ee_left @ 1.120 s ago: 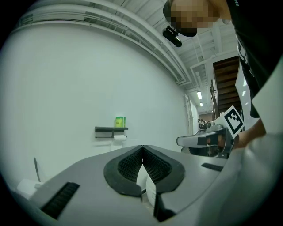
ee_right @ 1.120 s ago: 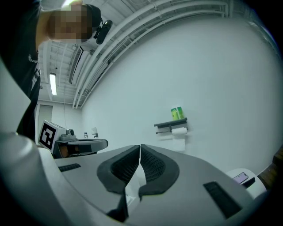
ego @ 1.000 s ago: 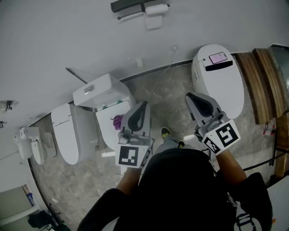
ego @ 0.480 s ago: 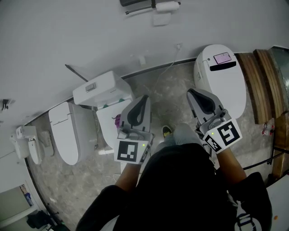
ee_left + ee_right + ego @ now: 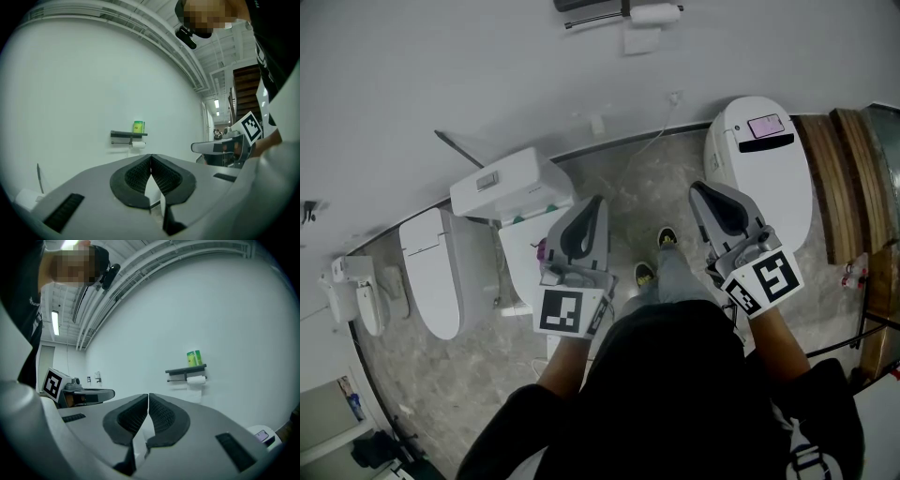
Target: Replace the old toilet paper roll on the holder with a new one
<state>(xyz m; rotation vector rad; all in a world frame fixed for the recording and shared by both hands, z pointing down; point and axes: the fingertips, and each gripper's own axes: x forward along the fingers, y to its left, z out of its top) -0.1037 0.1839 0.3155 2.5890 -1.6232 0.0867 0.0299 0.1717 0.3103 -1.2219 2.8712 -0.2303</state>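
The toilet [image 5: 759, 183] is glossy, the floor [image 5: 628, 202] mottled stone, the steps [image 5: 841, 178] wooden.

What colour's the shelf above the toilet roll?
The shelf is black, clearest in right gripper view.

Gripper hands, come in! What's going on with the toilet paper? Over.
Left gripper, right gripper both shut, empty. Roll on wall holder, ahead, not reached. Left toilet, right toilet flank the way.

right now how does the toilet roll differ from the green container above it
The toilet roll is white, the green container green. The roll lies sideways under the dark shelf, a sheet hanging down; the container stands upright on top. Both share that one shelf.
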